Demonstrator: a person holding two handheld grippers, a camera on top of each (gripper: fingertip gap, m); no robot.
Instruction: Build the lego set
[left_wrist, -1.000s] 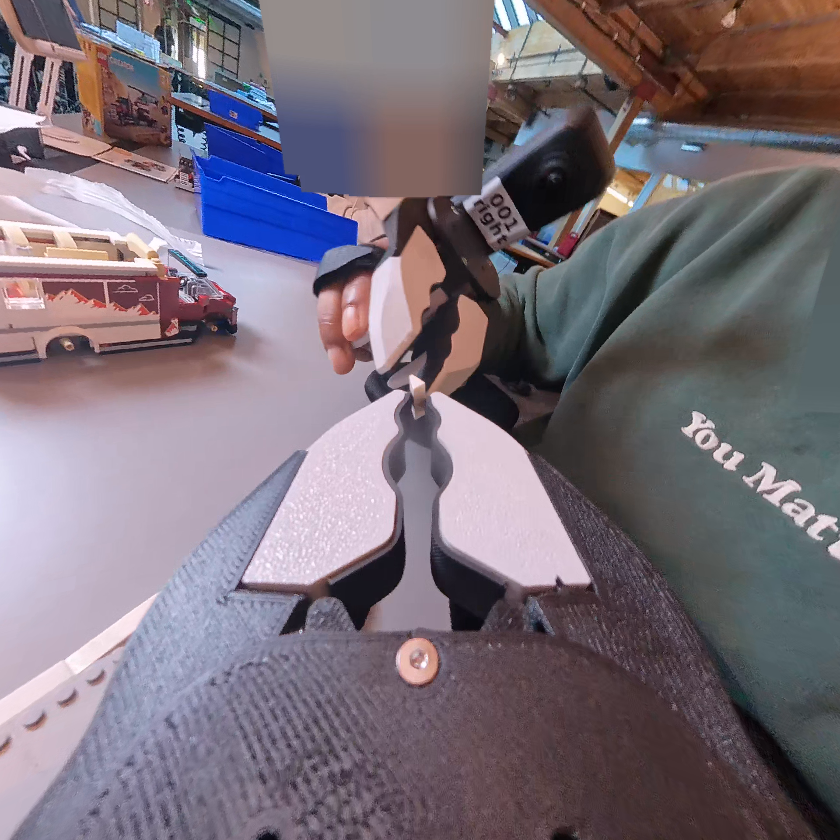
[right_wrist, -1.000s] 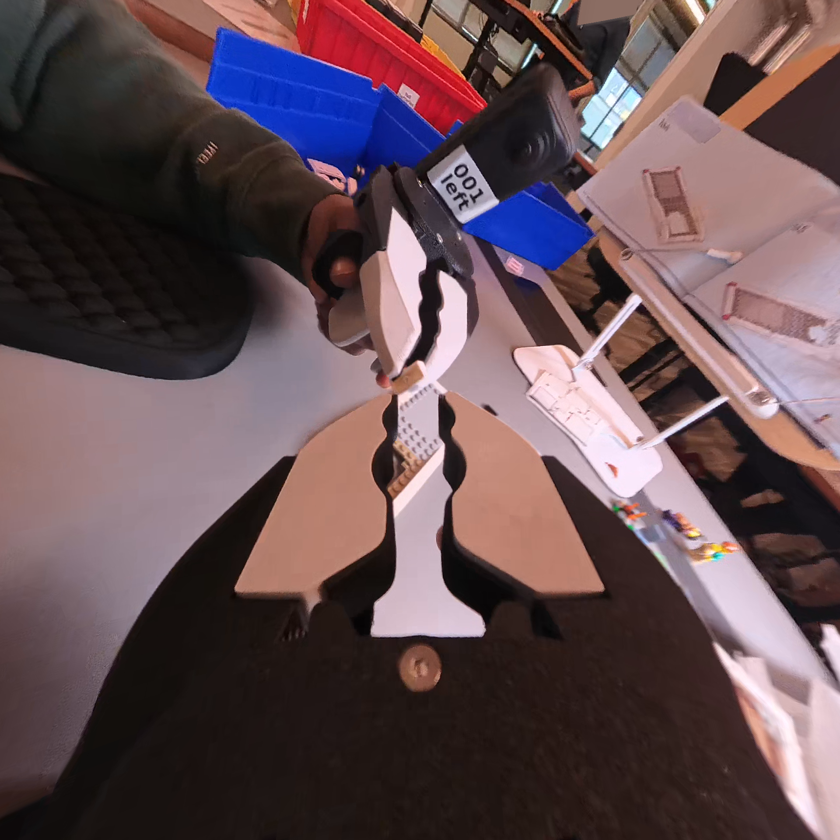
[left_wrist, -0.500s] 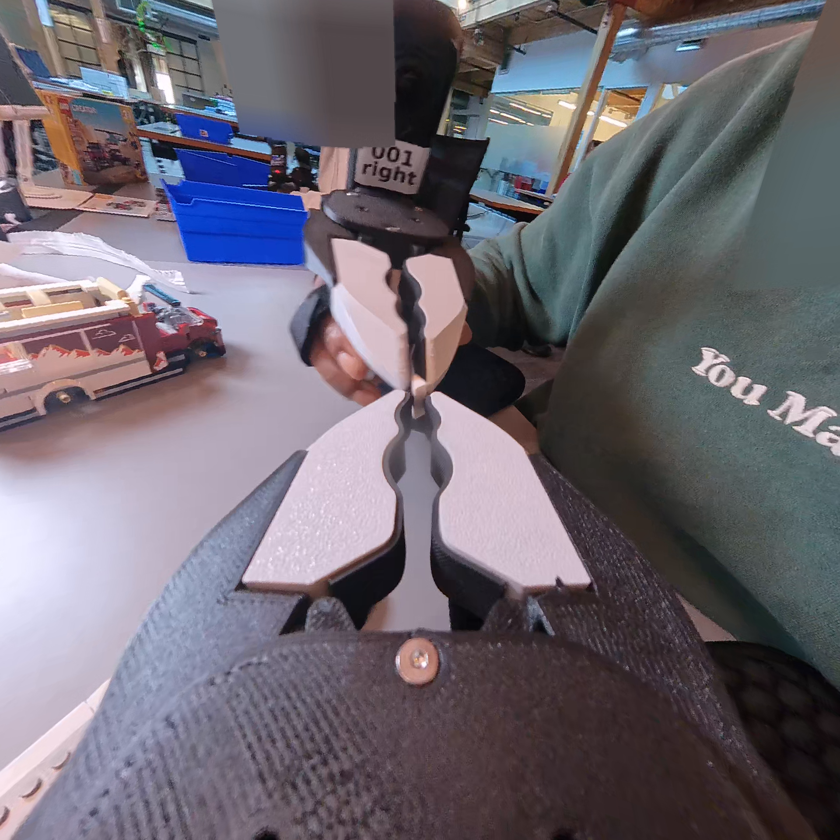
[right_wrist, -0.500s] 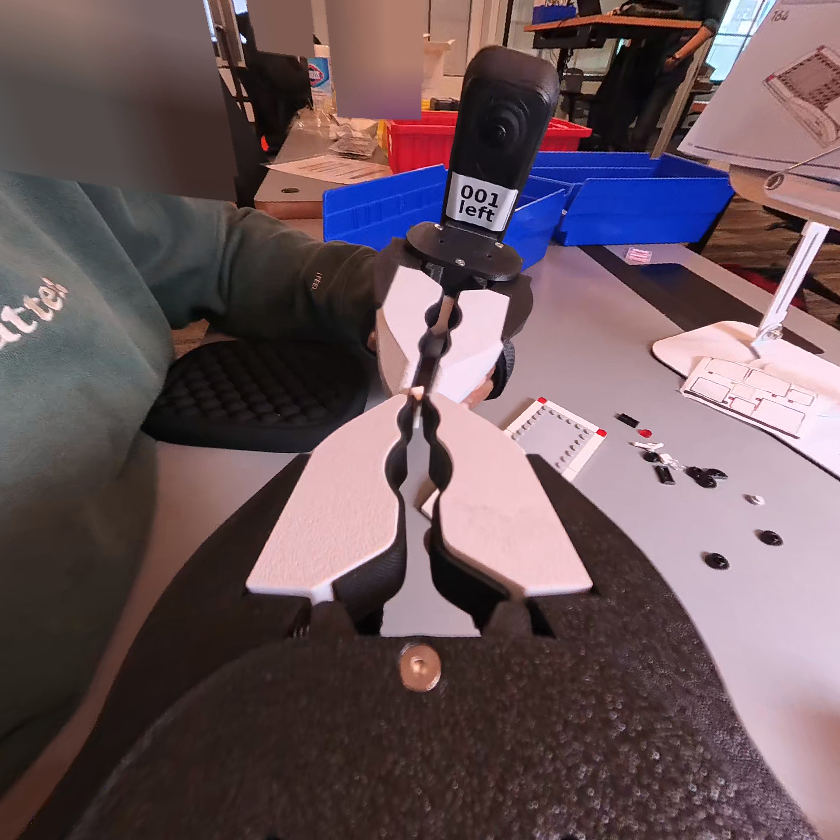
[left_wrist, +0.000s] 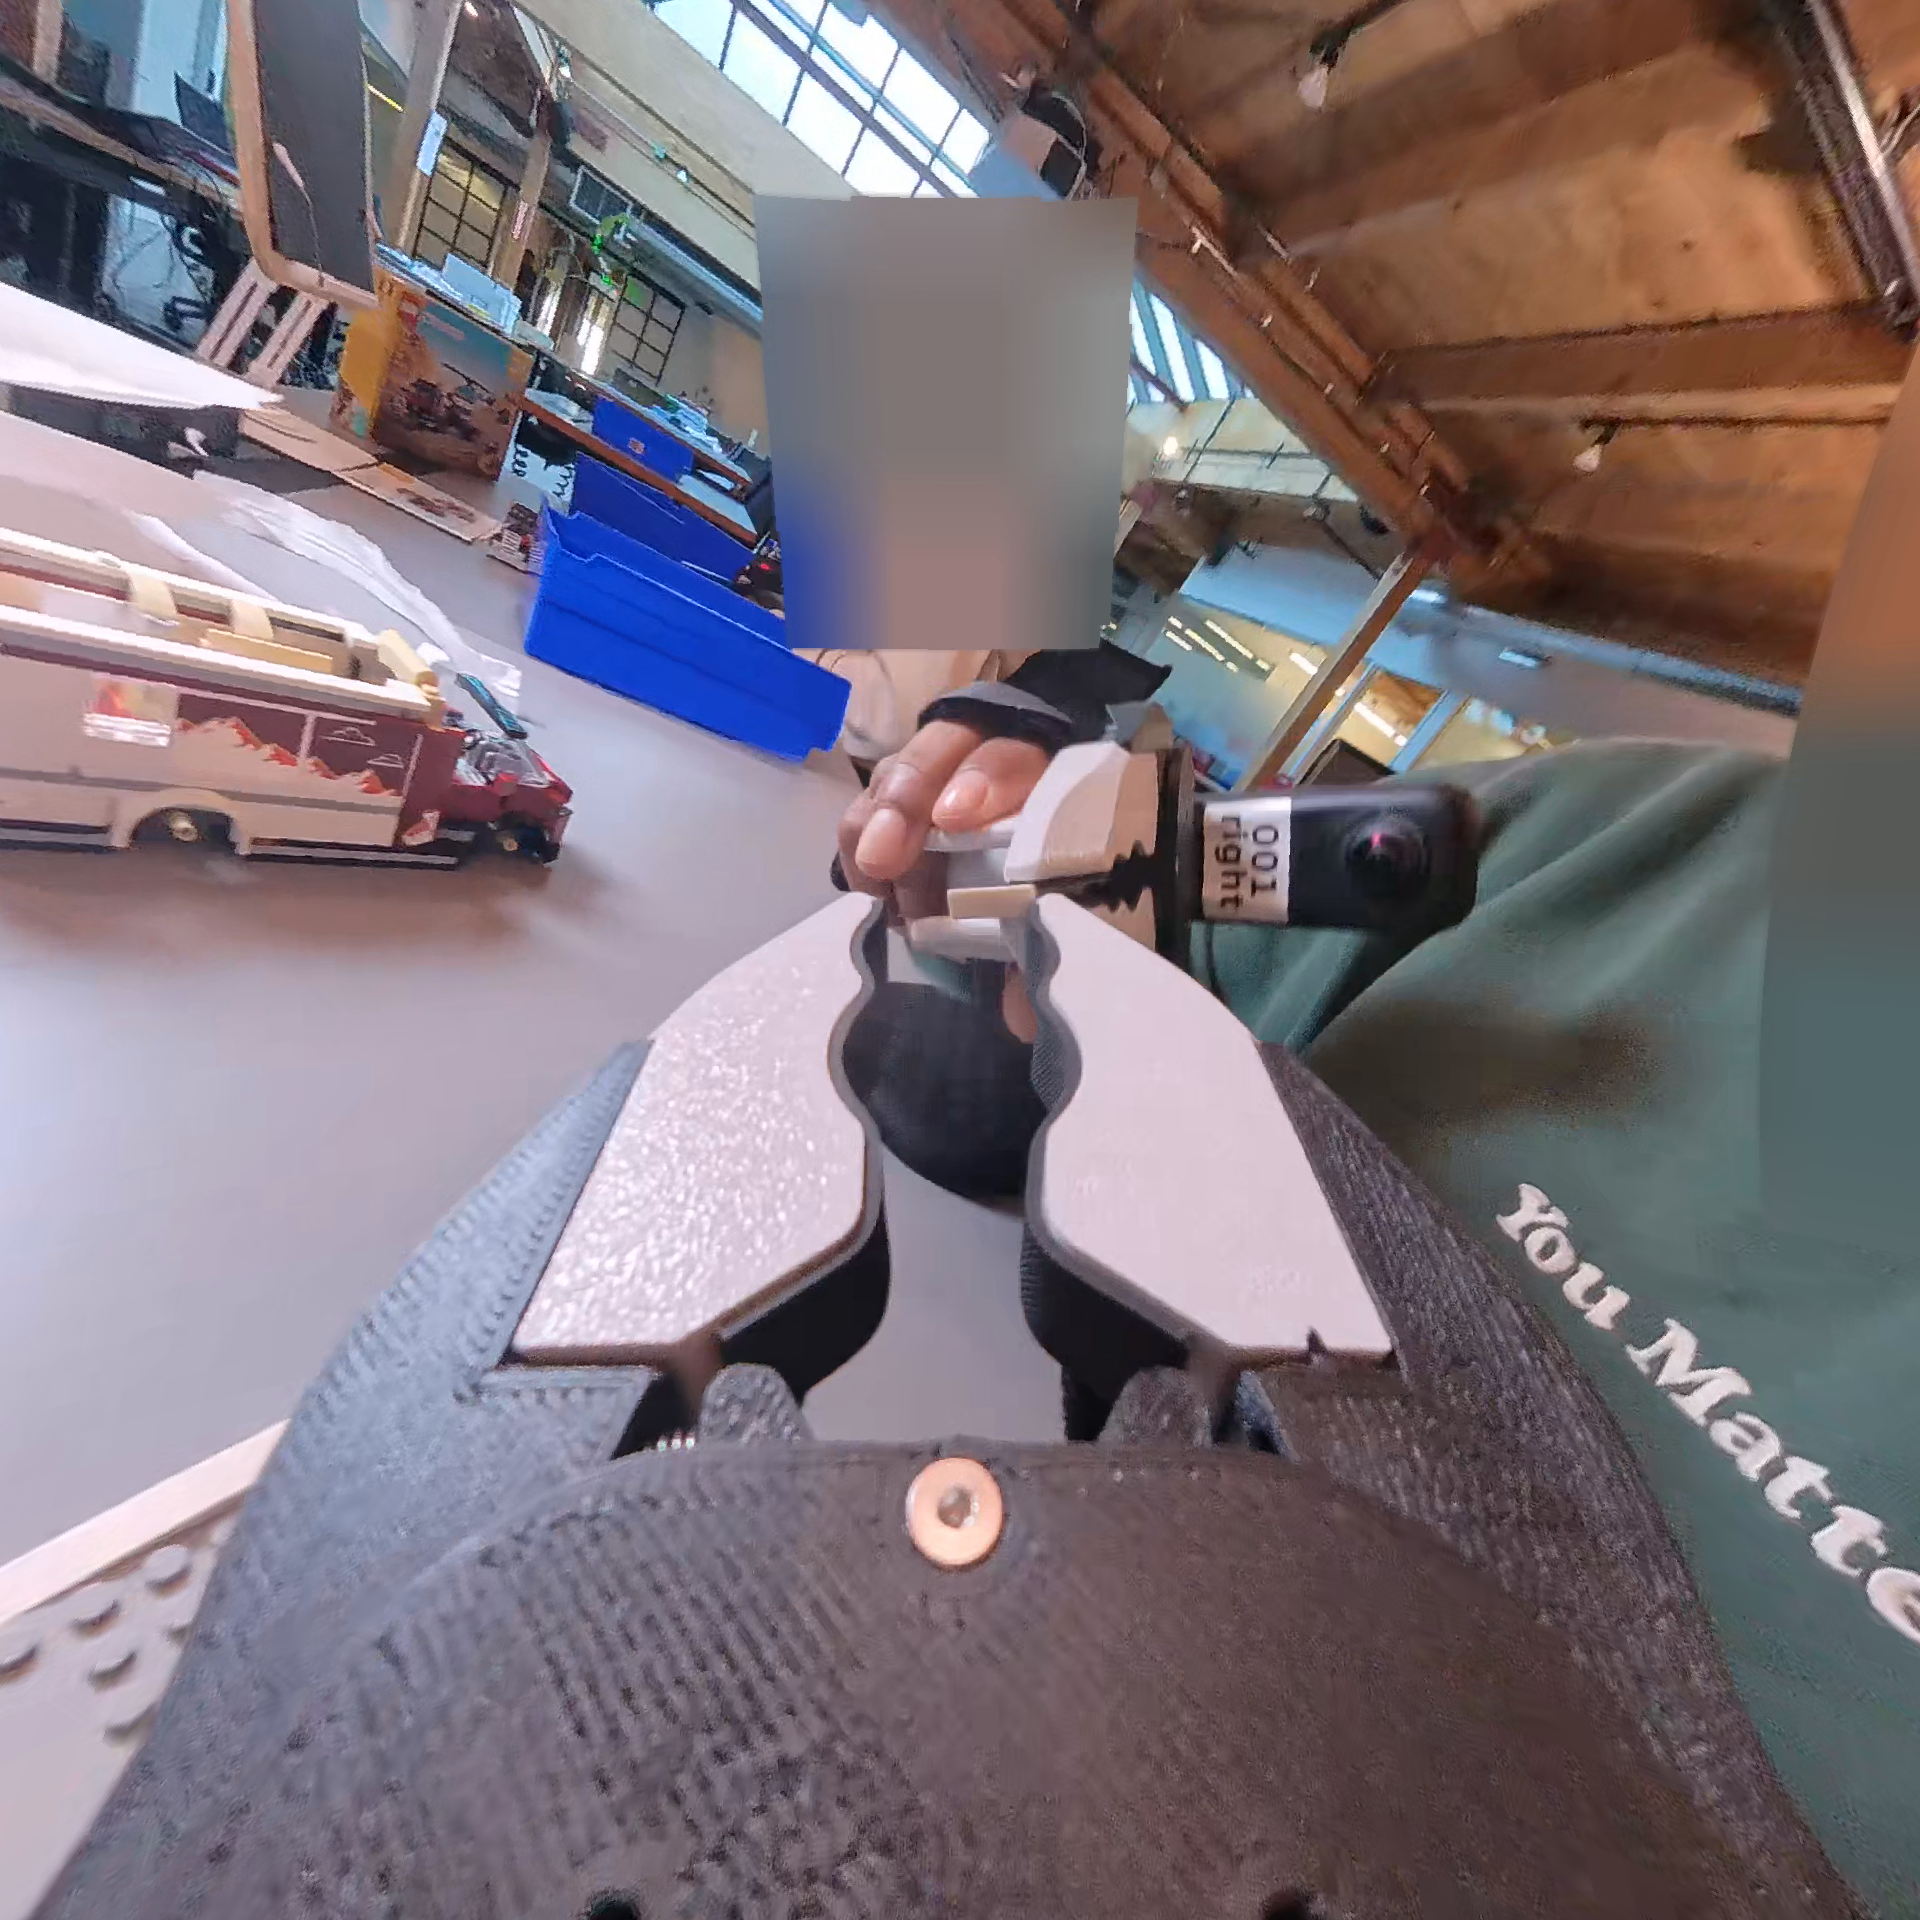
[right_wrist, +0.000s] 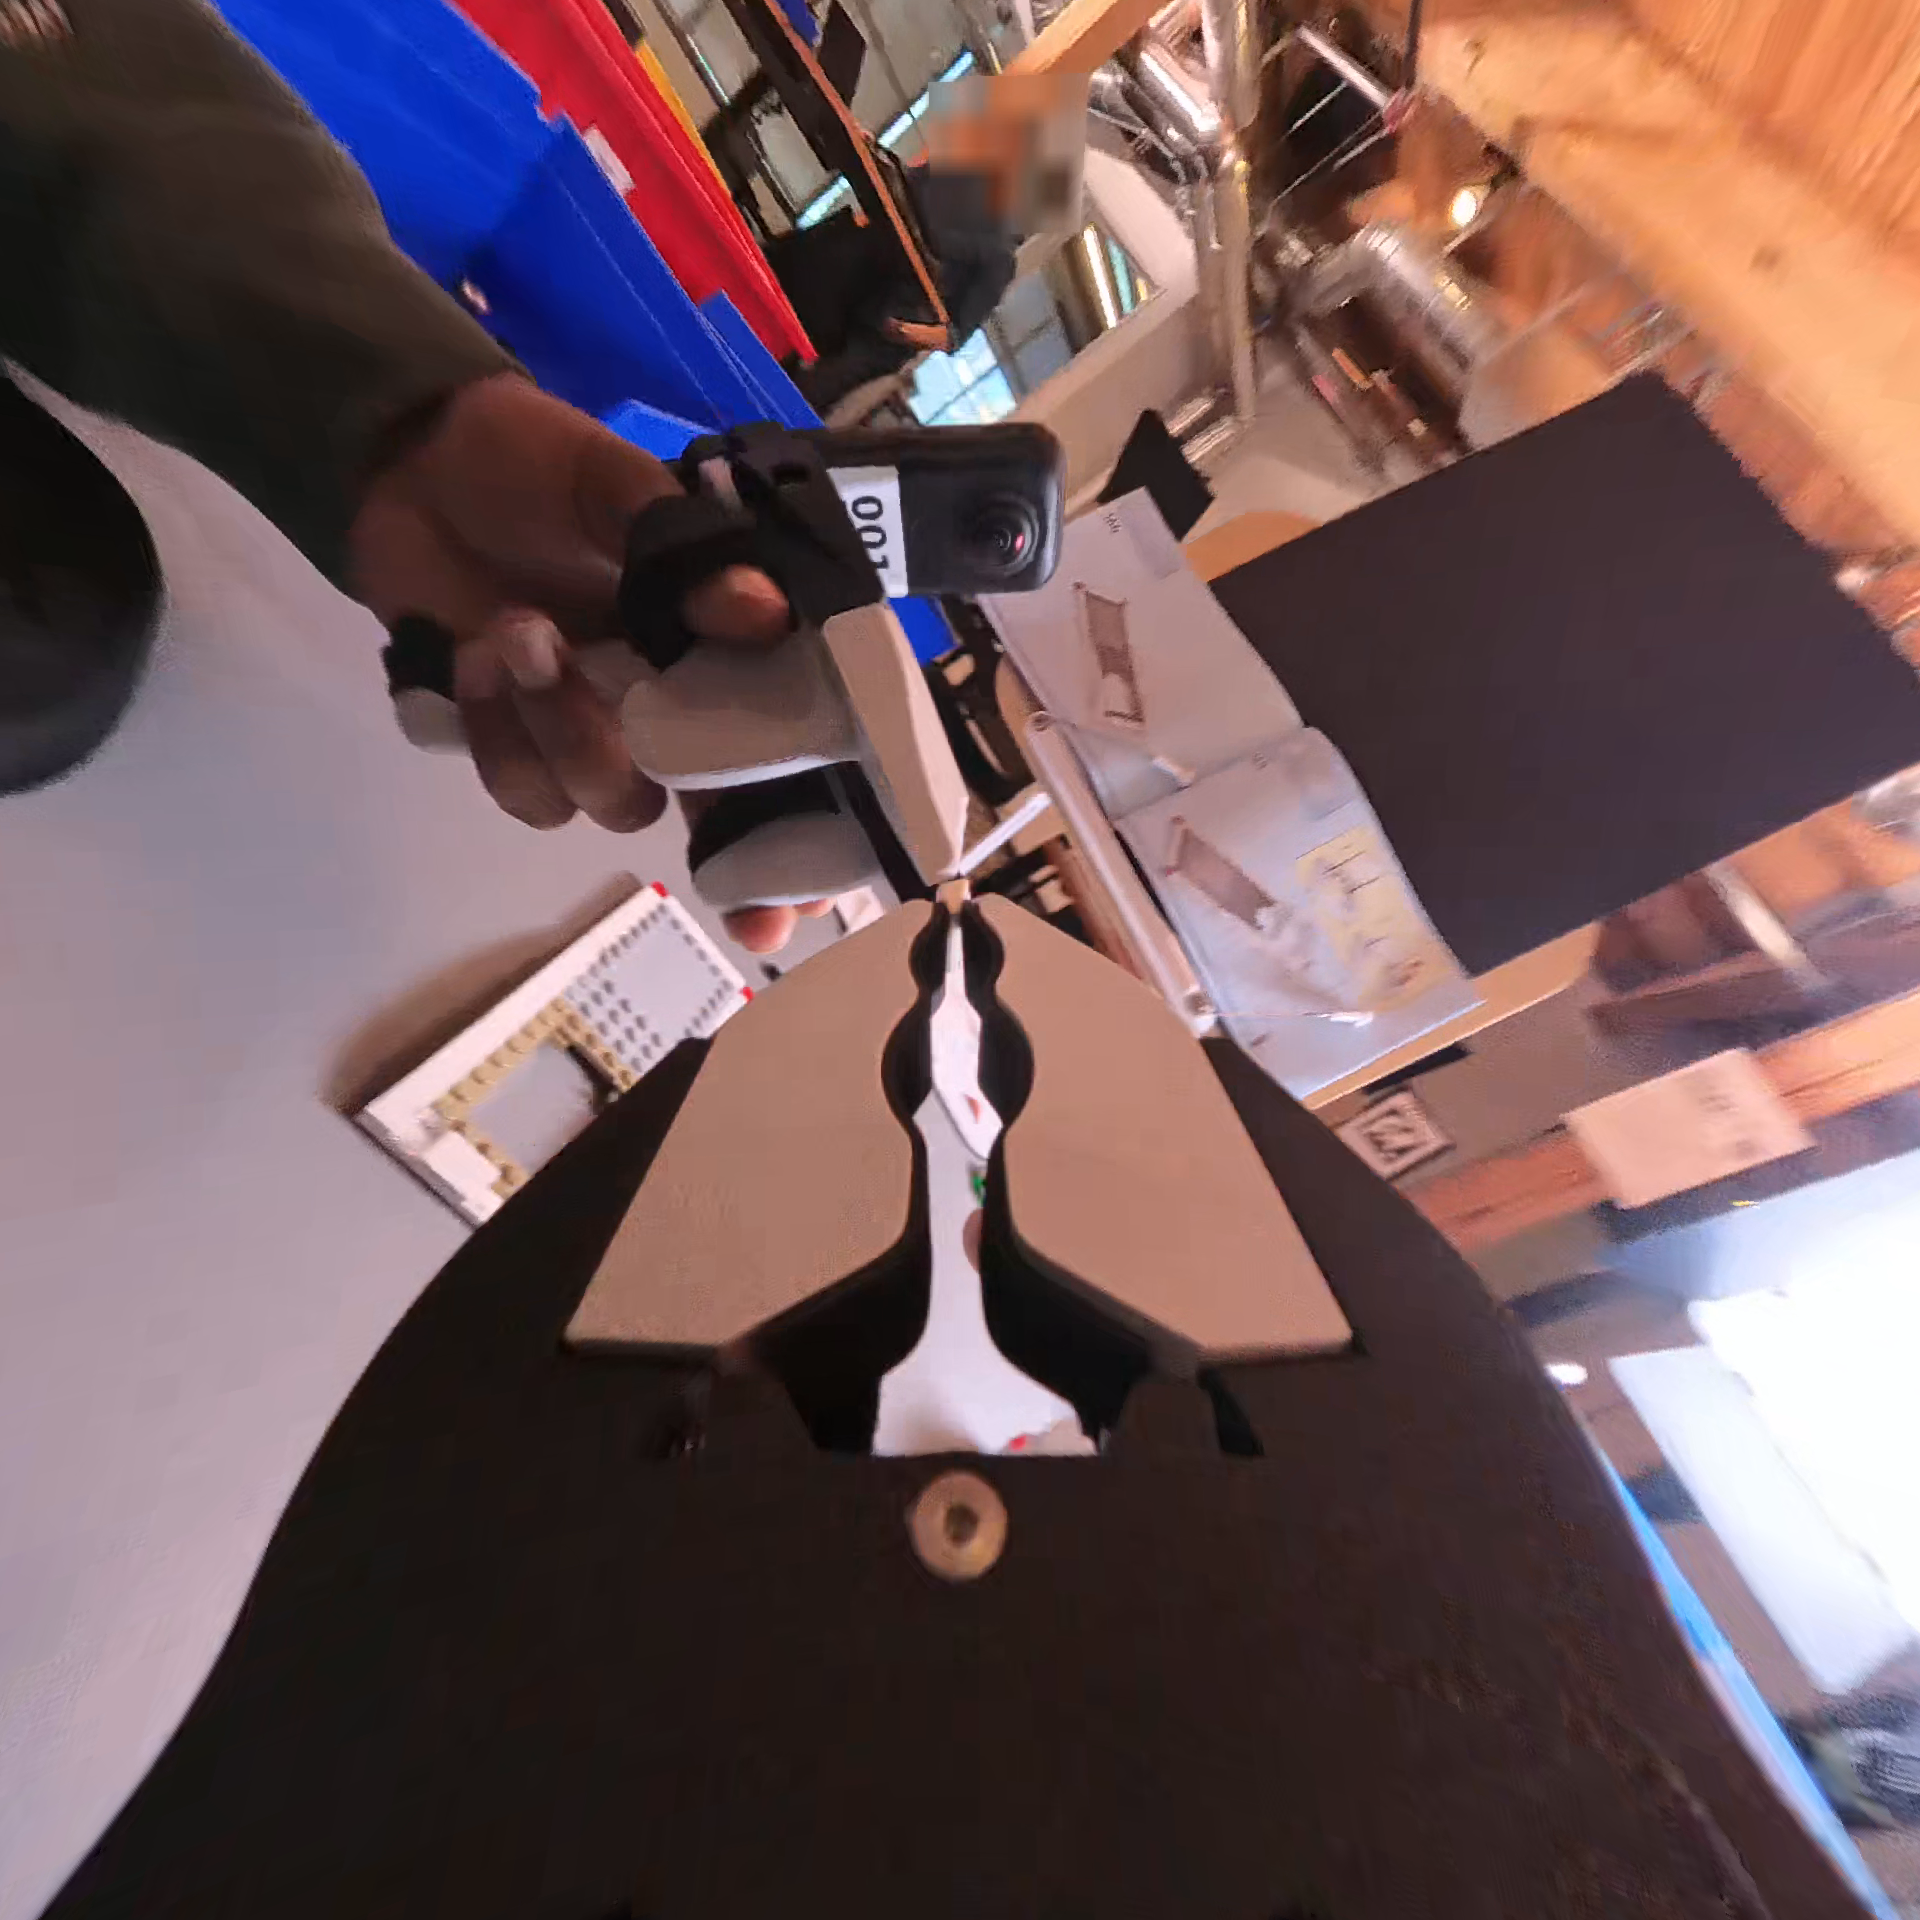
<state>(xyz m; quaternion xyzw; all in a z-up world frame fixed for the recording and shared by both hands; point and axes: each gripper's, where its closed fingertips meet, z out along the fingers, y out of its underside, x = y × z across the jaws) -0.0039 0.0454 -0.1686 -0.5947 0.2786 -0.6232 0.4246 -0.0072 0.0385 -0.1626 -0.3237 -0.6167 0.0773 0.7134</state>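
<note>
My right gripper (right_wrist: 953, 909) is shut on a small flat tan brick (right_wrist: 953, 894) that sticks out past its tips. In the left wrist view the same gripper (left_wrist: 940, 891) lies sideways with the tan brick (left_wrist: 992, 900) pinched between its two fingers. My left gripper (left_wrist: 954, 920) is open. Its tips stand on either side of the right gripper's tips and do not press on the brick. In the right wrist view the left gripper (right_wrist: 948, 864) shows edge-on, just beyond the brick. Both grippers are held up above the grey table (left_wrist: 260, 1091).
A toy camper van (left_wrist: 239, 748) and blue bins (left_wrist: 665, 634) stand on the far left. A white studded plate (right_wrist: 561, 1049) lies on the table below the grippers. An open instruction booklet (right_wrist: 1247, 862) stands on a stand to the right. The person's green sweatshirt (left_wrist: 1558, 1039) is close by. My two grippers' fingertips are within a few centimetres of each other. The white studded plate (right_wrist: 561, 1049) is about equally far from each gripper, around 15 cm.
The left gripper held the tan brick; the right gripper's pads closed on it, then the left gripper opened and let it go. Both grippers have turned in the air.
</note>
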